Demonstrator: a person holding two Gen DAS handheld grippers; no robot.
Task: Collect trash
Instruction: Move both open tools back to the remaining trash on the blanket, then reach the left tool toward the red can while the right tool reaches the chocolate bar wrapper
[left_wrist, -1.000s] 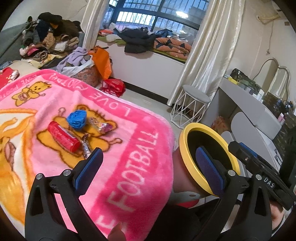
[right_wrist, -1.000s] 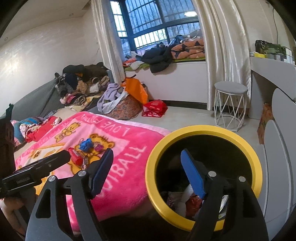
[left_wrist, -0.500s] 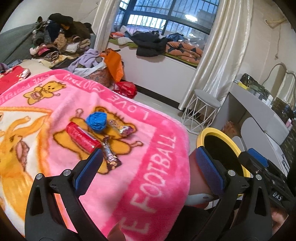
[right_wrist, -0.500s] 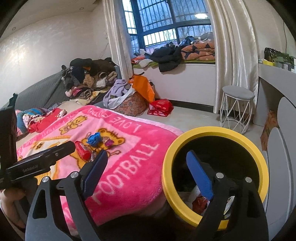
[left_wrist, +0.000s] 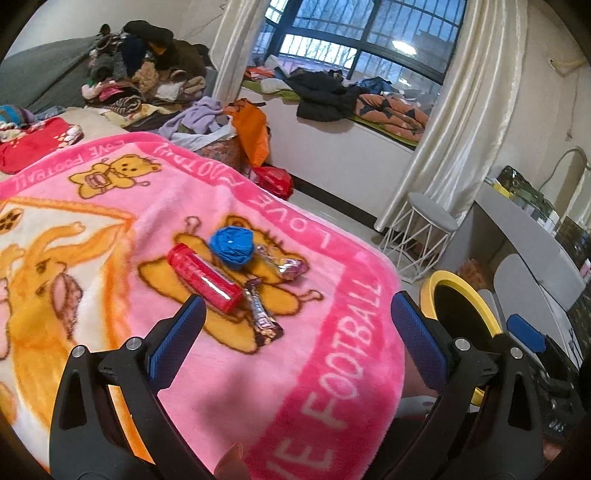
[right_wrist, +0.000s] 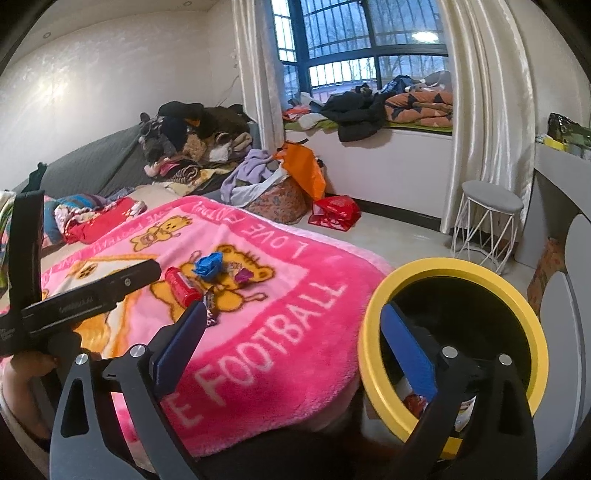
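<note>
Trash lies on the pink blanket (left_wrist: 332, 369): a red tube wrapper (left_wrist: 203, 277), a crumpled blue ball (left_wrist: 232, 244), a shiny candy wrapper (left_wrist: 286, 263) and a dark bar wrapper (left_wrist: 262, 317). My left gripper (left_wrist: 295, 332) is open and empty, just short of the bar wrapper. The yellow-rimmed bin (right_wrist: 458, 343) stands beside the bed with trash inside. My right gripper (right_wrist: 295, 343) is open and empty over the blanket edge and bin rim. The same trash shows in the right wrist view (right_wrist: 210, 266).
A white wire stool (right_wrist: 487, 225) stands by the curtain. A red bag (right_wrist: 334, 214) and a laundry basket (right_wrist: 280, 195) sit on the floor past the bed. Clothes are piled on the grey sofa (right_wrist: 192, 140). A white desk (left_wrist: 535, 236) is at the right.
My left gripper has swung left from the bin toward the trash on the blanket. My right gripper has drifted left, with more blanket in view. Both stay open.
</note>
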